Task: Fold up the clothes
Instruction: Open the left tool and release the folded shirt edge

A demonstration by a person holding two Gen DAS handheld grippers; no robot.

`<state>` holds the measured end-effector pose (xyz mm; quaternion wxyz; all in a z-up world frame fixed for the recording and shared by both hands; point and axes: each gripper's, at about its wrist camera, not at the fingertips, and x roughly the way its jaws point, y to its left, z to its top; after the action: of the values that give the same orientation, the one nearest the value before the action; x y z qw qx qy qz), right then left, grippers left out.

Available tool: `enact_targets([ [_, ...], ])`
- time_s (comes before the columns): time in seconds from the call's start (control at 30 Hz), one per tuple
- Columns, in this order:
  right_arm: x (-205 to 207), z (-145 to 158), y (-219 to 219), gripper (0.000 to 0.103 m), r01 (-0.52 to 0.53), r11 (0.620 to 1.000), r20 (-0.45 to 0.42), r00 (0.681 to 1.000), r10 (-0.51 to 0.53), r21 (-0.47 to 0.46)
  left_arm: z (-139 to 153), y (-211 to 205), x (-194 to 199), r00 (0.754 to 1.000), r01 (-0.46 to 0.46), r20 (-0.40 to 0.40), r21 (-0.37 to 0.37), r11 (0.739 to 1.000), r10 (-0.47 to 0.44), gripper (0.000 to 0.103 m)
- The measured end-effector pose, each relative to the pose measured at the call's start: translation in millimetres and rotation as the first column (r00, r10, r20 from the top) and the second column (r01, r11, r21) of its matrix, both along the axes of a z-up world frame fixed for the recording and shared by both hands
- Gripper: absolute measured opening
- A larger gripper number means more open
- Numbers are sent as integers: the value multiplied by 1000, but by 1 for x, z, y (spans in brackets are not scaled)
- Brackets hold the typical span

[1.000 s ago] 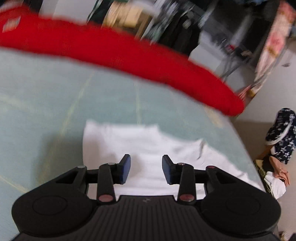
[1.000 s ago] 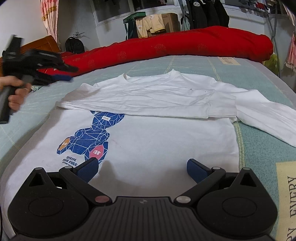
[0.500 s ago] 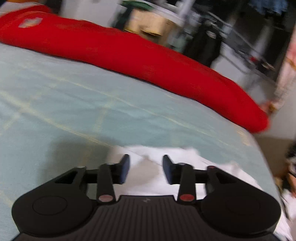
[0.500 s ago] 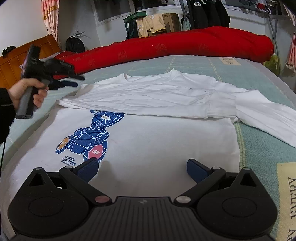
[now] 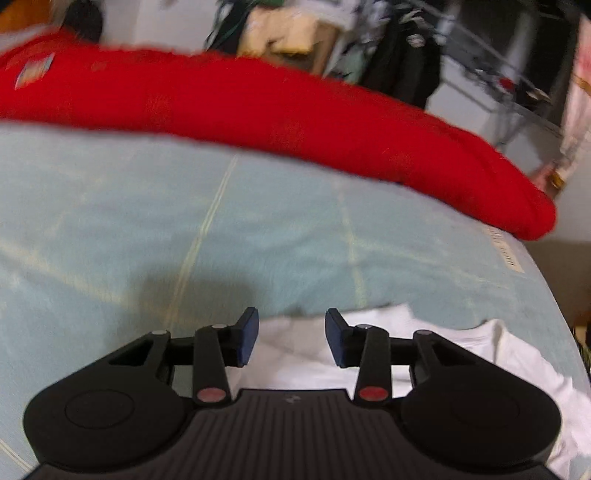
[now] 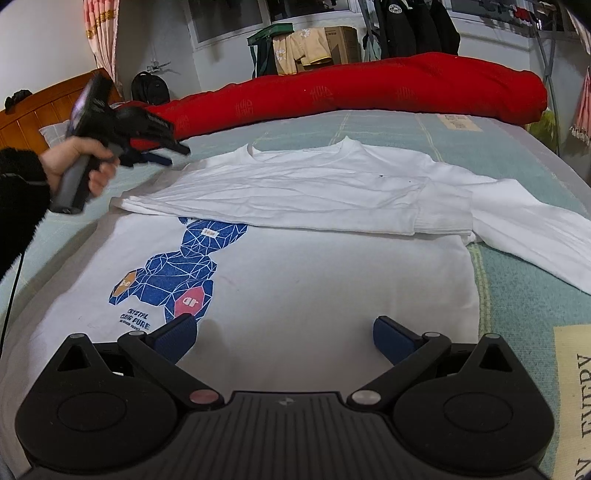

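Observation:
A white sweatshirt point(image 6: 314, 280) with a blue bear print point(image 6: 184, 273) lies flat on the pale green bed cover point(image 6: 517, 295). One sleeve point(image 6: 295, 199) is folded across the chest; the other sleeve point(image 6: 535, 232) trails off to the right. My right gripper point(image 6: 284, 332) hovers open and wide over the shirt's lower front, nothing between its pads. My left gripper point(image 6: 173, 155), held by a hand point(image 6: 77, 166), hangs over the shoulder at the far left. In the left wrist view the left gripper point(image 5: 291, 326) is open and empty over the white cloth edge point(image 5: 369, 328).
A long red rolled quilt point(image 6: 369, 92) lies across the far side of the bed. A wooden headboard point(image 6: 40, 114) stands at the far left. A cardboard box point(image 6: 340, 44), draped clothes and hanging dark jackets point(image 6: 413, 26) stand beyond the bed. The bed edge drops off at the right point(image 5: 554, 288).
The left gripper has travelled rightward toward the shirt's far-left shoulder, and its jaws stand slightly wider. The right gripper and the shirt have not moved.

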<state>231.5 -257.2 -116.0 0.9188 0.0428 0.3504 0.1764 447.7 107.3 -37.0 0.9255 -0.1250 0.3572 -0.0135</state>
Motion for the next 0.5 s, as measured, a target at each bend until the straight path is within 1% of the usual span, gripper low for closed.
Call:
enact_targets([
  [0.03,0,0,0,103,0,1000,0,1000,0,-1,5,1,-3,1000,8,13,13,1000,-8,44],
  [0.07,0,0,0,103,0,1000,0,1000,0,-2,6,5,-5,1000,6,7,12,1000,-7,45],
  [0.17,0,0,1,103,-1,1000,2,1000,1,-5,-5,18,-5,999,3,-34,-11,1000,-3,46],
  [0.2,0,0,1,103,0,1000,3,1000,0,-6,-9,22,-6,999,-3,-45,-20,1000,2,48],
  [0.23,0,-1,1,103,0,1000,3,1000,0,-6,-15,27,-6,998,-7,-58,-36,999,5,49],
  [0.33,1,-1,1,103,0,1000,4,1000,0,-8,-37,36,-1,993,-22,-117,-130,991,7,49],
  [0.37,1,-1,1,103,1,1000,4,1000,-1,-9,-43,37,-1,992,-21,-126,-164,986,0,46],
  [0.4,1,-1,1,103,1,1000,5,1000,-1,-9,-47,36,0,992,-12,-123,-176,984,-10,34],
  [0.43,1,-1,1,103,1,1000,5,1000,-1,-8,-47,34,1,994,5,-105,-161,987,-22,21],
  [0.47,0,-1,1,103,1,1000,5,1000,-1,-8,-48,30,2,995,14,-95,-134,991,-27,4],
  [0.5,1,-1,2,103,1,1000,5,1000,-1,-9,-50,26,6,995,13,-94,-93,996,-21,4],
])
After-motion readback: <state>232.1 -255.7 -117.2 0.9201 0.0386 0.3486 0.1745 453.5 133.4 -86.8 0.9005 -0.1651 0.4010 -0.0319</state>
